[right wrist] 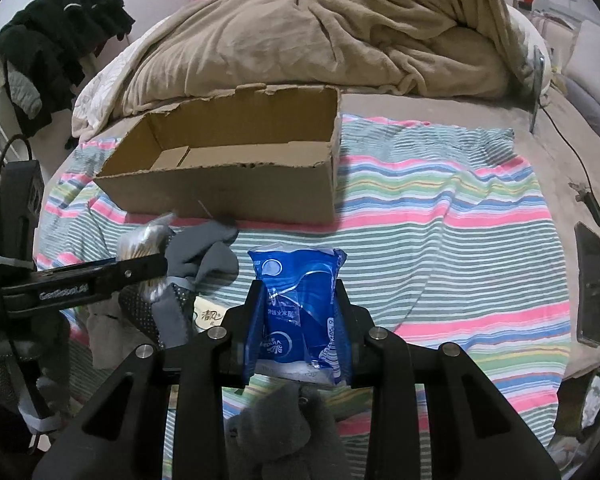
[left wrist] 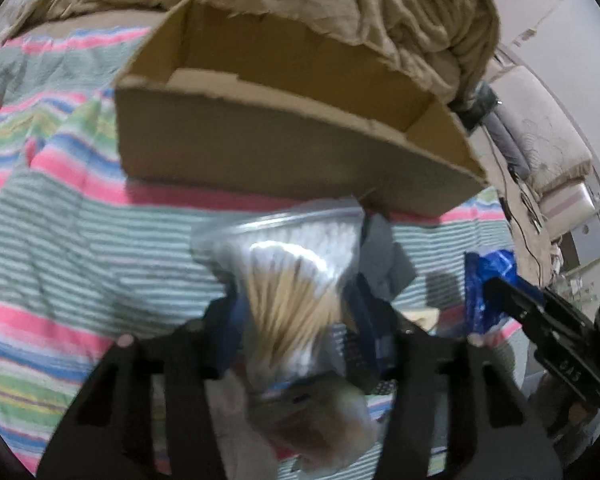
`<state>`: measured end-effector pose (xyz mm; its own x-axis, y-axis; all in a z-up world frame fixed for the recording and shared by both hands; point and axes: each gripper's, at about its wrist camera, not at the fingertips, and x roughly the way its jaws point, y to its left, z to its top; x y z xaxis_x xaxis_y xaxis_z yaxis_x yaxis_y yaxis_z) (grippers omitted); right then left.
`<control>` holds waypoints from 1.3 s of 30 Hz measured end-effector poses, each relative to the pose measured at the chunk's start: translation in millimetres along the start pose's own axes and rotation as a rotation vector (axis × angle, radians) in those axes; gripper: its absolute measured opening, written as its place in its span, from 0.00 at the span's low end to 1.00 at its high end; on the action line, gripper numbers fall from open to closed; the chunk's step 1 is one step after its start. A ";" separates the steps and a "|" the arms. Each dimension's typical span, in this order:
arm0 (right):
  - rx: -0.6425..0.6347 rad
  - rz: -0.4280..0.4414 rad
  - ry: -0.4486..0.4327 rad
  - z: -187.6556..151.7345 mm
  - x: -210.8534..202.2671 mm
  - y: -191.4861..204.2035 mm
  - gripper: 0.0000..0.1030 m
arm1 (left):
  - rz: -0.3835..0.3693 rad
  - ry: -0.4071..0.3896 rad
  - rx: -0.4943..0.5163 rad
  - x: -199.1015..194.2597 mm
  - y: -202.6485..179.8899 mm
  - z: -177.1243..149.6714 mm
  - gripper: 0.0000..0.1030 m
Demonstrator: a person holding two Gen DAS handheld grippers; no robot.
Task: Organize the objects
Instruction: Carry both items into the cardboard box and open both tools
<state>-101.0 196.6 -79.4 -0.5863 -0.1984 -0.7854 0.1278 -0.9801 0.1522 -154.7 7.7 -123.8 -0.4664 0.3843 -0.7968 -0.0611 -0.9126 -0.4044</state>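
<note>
A clear plastic bag of wooden cotton swabs (left wrist: 288, 280) is clamped in the left gripper (left wrist: 296, 320), lifted just before the open brown cardboard box (left wrist: 284, 148). The right gripper (right wrist: 300, 320) is clamped on a blue plastic tissue packet (right wrist: 296, 300) whose print is too distorted to read, above the striped towel (right wrist: 440, 216). "GenRobot.AI" marks the left gripper's side.

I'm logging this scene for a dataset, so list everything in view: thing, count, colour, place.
cardboard box: one, brown, open-topped, on the striped blanket ahead
striped blanket: one, pink, green, blue and white, spread over the bed
duvet: one, beige, bunched behind the box
cotton swab bag: one, clear, wooden sticks, in the left claw
tissue pack: one, blue, in the right claw
grey cloth: crumpled, before the box
black clothes: heap, far left
phone: one, dark, right bed edge
left claw: black, shut
right claw: black, shut
</note>
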 end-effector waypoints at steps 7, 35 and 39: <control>-0.008 0.007 -0.036 7.0 -11.8 4.3 0.32 | -0.008 -0.056 0.047 -29.9 -11.6 -1.2 0.40; -0.050 0.050 -0.185 88.5 -21.8 14.3 0.32 | -0.035 -0.218 0.143 -75.4 -40.4 71.1 0.42; -0.050 0.057 -0.180 98.9 -8.9 13.4 0.33 | -0.020 -0.201 0.162 -56.6 -43.9 85.4 0.42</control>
<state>-173.3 184.1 -11.1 -0.7102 -0.2564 -0.6556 0.2015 -0.9664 0.1595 -201.0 14.0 -22.6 -0.6289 0.3814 -0.6775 -0.2049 -0.9219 -0.3288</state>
